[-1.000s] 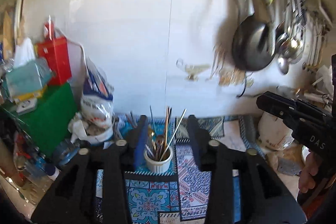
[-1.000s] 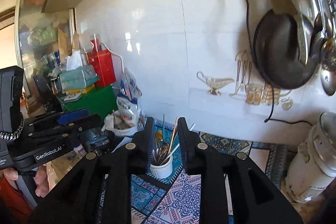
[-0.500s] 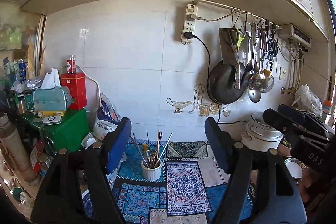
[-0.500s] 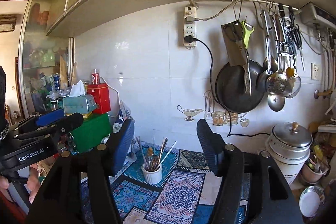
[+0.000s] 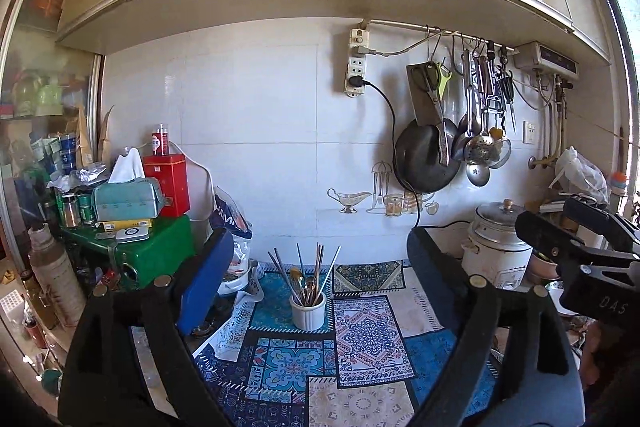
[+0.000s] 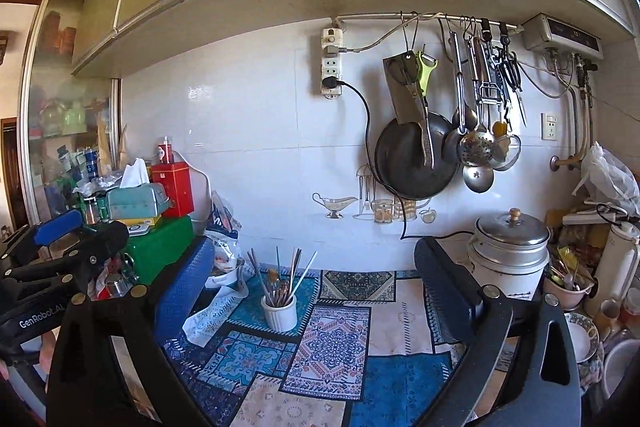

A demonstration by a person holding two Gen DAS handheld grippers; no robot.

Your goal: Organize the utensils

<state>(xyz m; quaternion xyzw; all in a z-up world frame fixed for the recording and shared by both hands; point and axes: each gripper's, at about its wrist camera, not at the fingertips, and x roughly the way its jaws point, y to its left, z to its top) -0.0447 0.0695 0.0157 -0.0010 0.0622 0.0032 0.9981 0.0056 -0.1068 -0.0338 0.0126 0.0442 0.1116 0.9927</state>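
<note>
A white ribbed cup [image 5: 307, 315] [image 6: 279, 315] stands on the patterned mat, holding several chopsticks and spoons upright. My left gripper [image 5: 320, 239] sits well back from the cup with its jaws opening and nothing between them. My right gripper [image 6: 314, 247] is likewise far back, its jaws opening wide and empty. The right gripper's body [image 5: 576, 251] shows at the right edge of the left wrist view. At the left edge of the right wrist view the left gripper's body [image 6: 60, 255] is visible.
A patchwork mat [image 5: 360, 339] covers the counter. A white rice cooker [image 6: 508, 255] stands at the right, with a plate [image 6: 580, 335] beside it. A green box [image 5: 160, 247], red tin [image 5: 168, 183] and tissue box [image 5: 126, 199] crowd the left. A black pan [image 6: 412, 163] and ladles hang on the wall.
Both grippers have drawn back from the cup, which now looks smaller and farther off. Both pairs of jaws have spread from narrow to wide.
</note>
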